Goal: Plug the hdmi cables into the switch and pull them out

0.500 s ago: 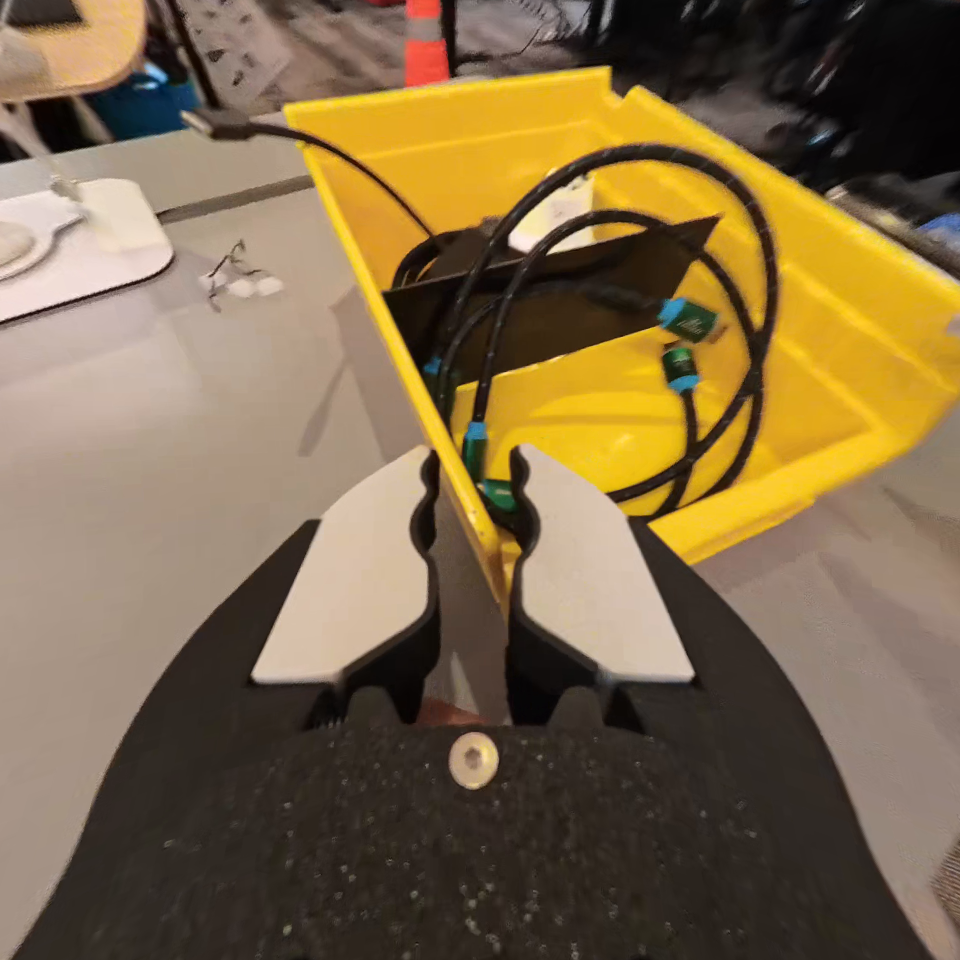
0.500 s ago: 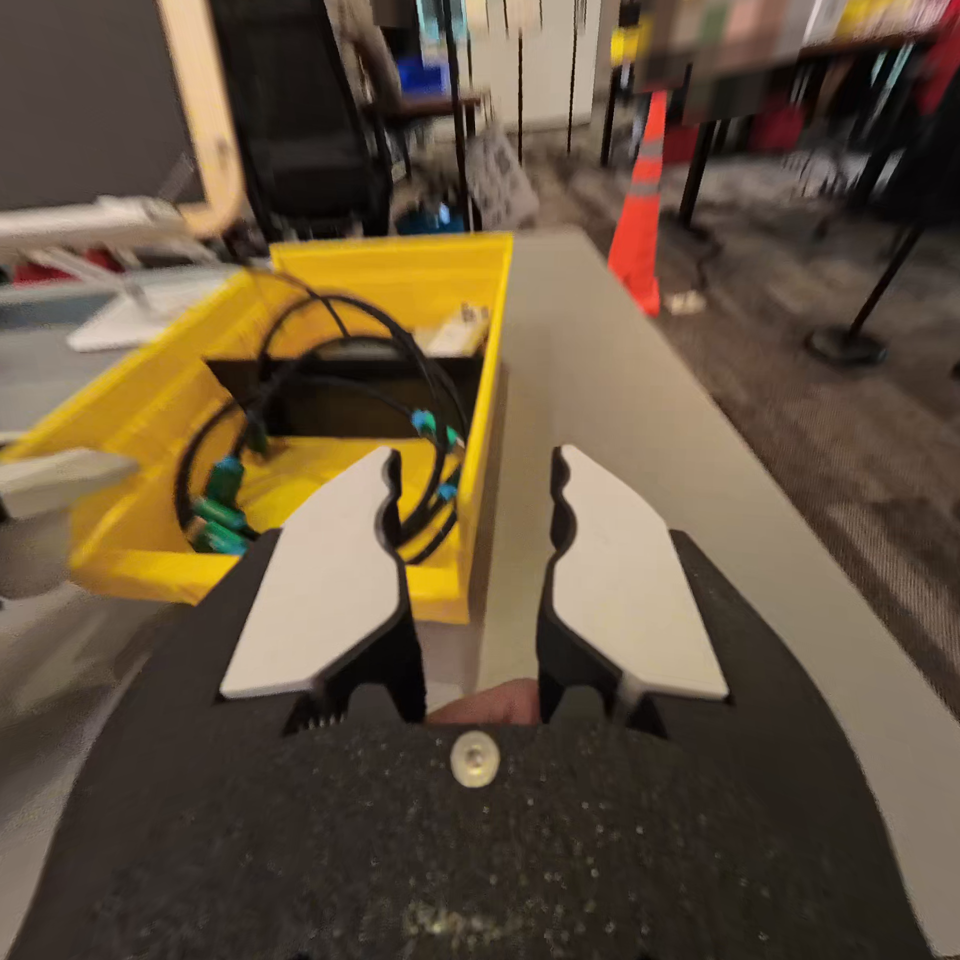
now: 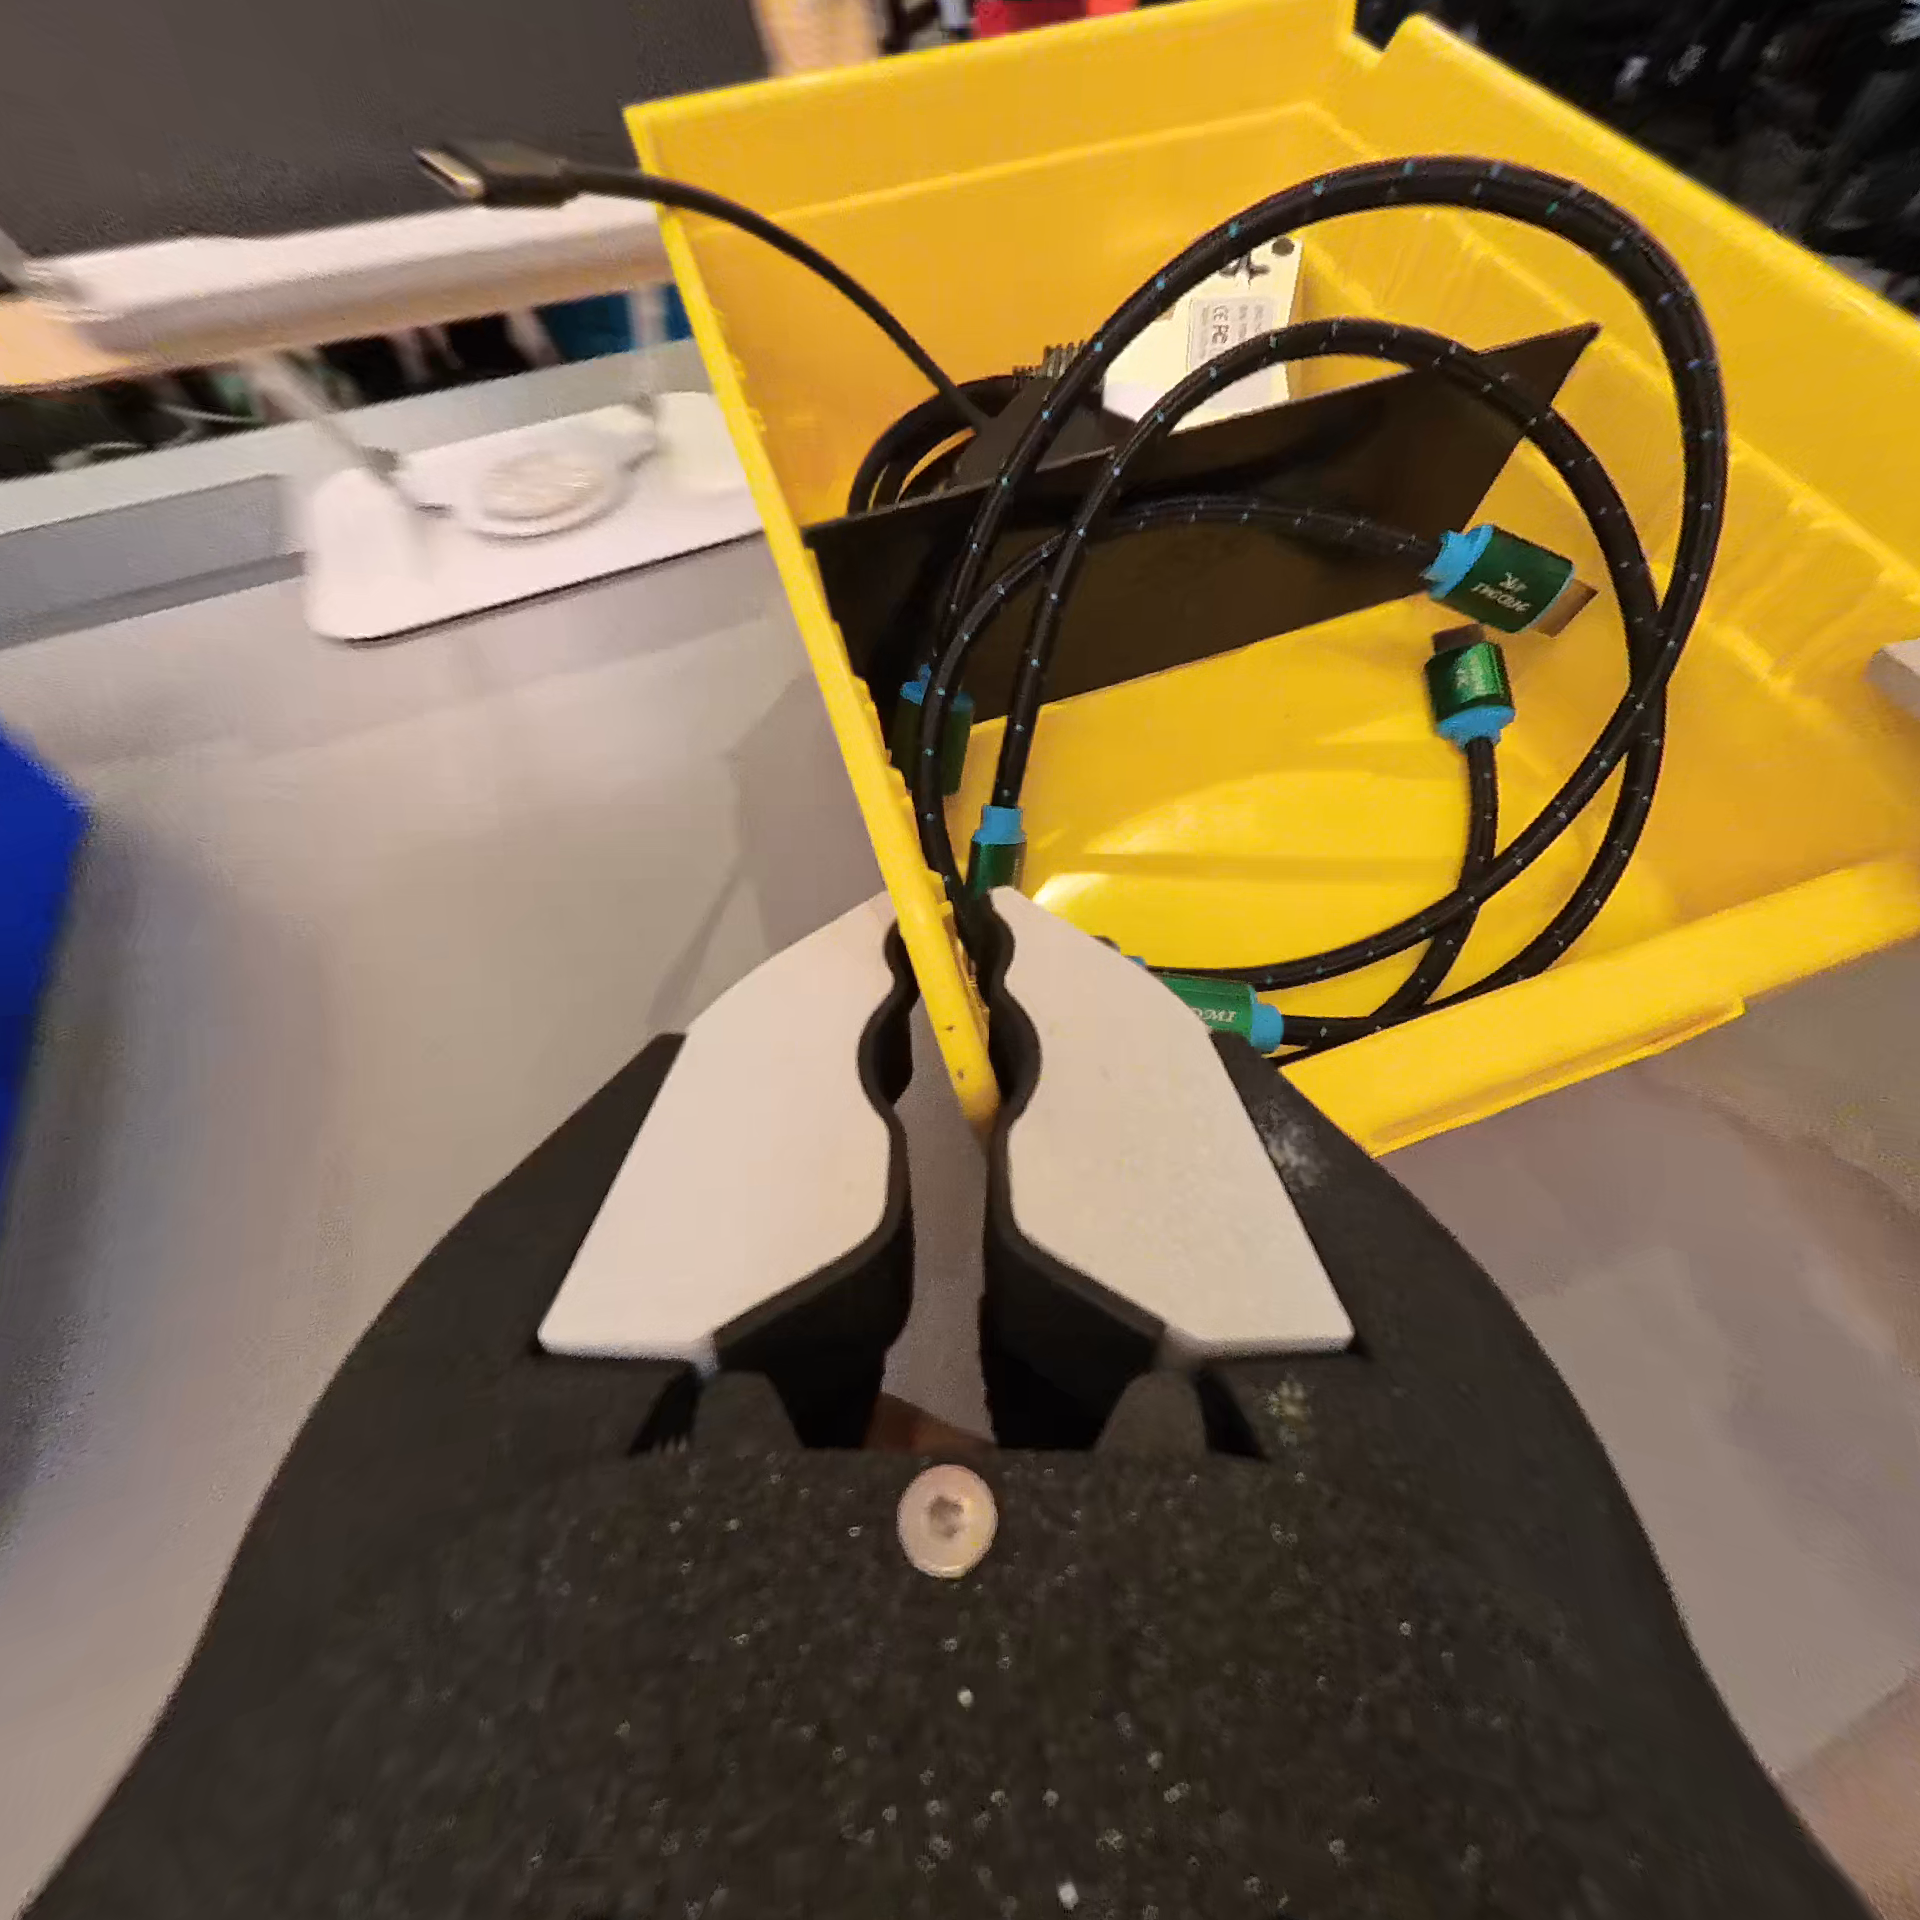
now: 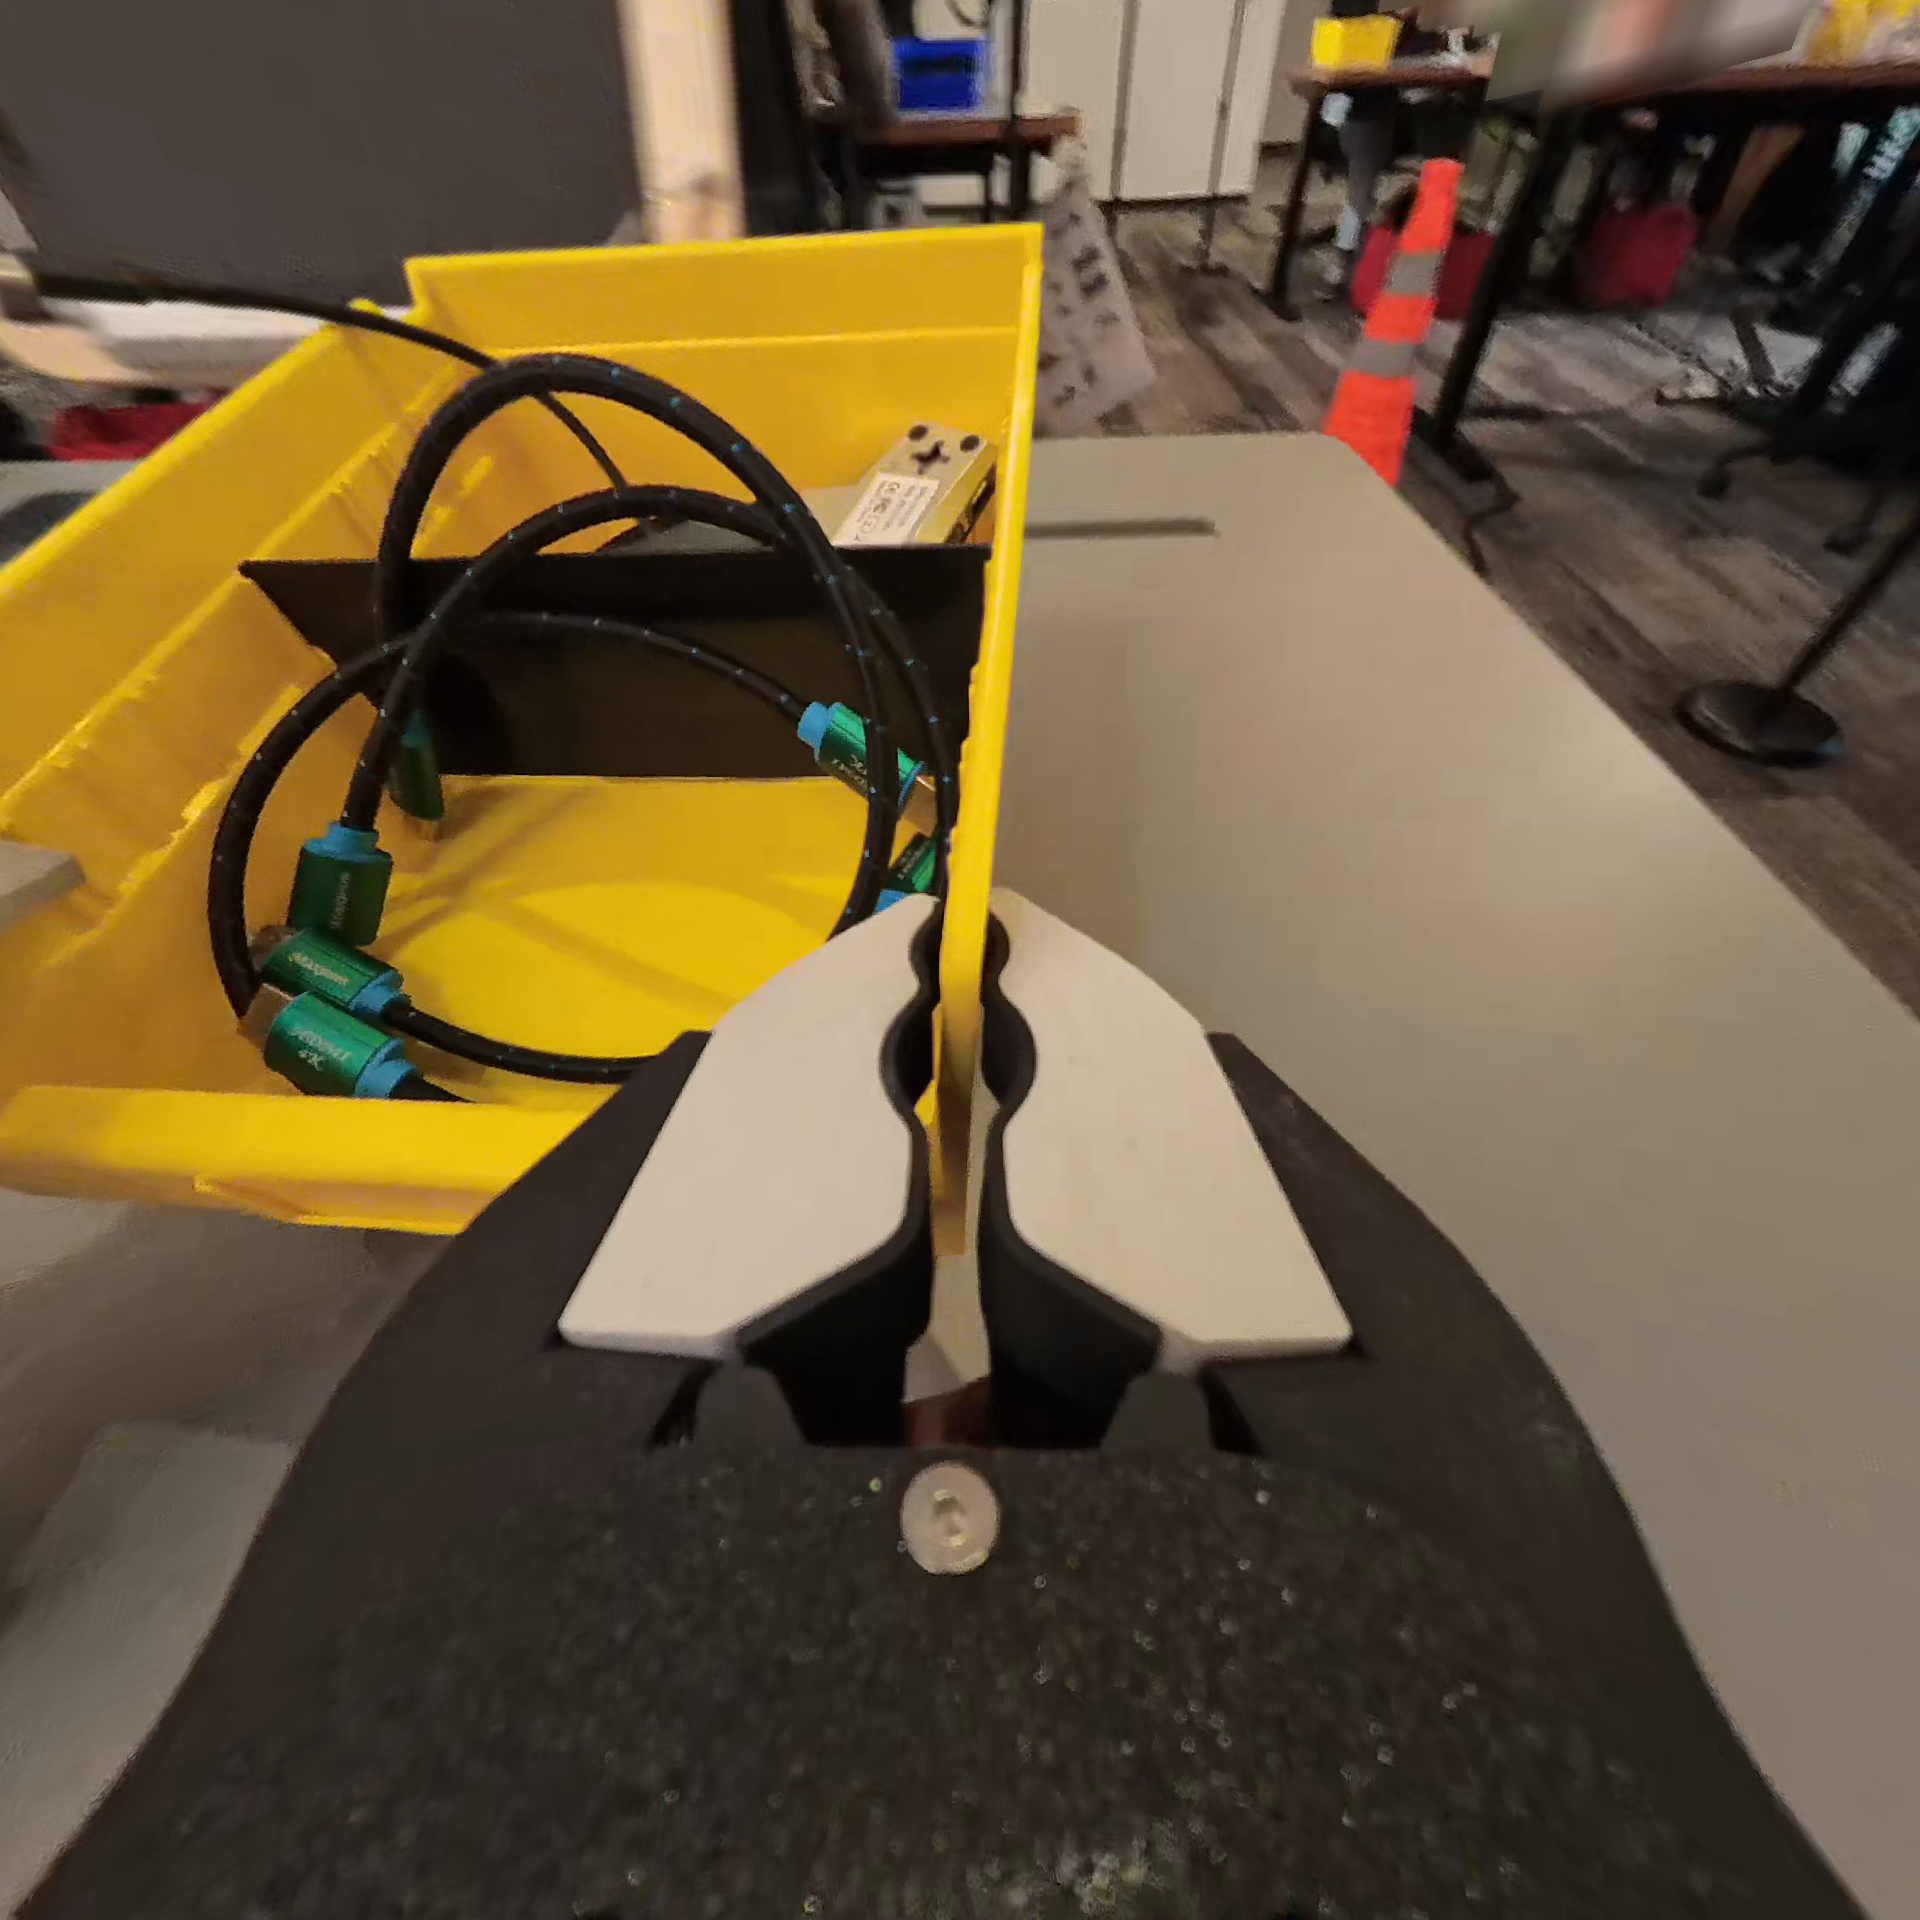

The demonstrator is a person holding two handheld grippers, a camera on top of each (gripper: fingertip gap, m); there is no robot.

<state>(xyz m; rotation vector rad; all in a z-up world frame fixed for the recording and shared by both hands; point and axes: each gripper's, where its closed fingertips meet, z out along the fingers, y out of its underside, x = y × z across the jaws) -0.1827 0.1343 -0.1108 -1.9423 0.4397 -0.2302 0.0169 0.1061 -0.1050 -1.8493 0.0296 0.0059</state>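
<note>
The left gripper (image 3: 945, 925) pinches the yellow bin (image 3: 1039, 208) by its left wall; inside coil braided HDMI cables (image 3: 1683, 540) with lettered green plugs, the labelled switch (image 4: 920, 488) apparently behind a black divider (image 4: 644, 665); the right gripper (image 4: 956, 920) clamps the right wall.

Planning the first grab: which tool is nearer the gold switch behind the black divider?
Right. The right tool clamps the yellow bin on the wall beside the switch; the left tool clamps the opposite wall, across the bin.

A grey table (image 4: 1455, 831) stands on patterned carpet (image 4: 1299, 343), an orange traffic cone (image 4: 1392, 343) beyond among dark-legged desks (image 4: 1558, 94).
</note>
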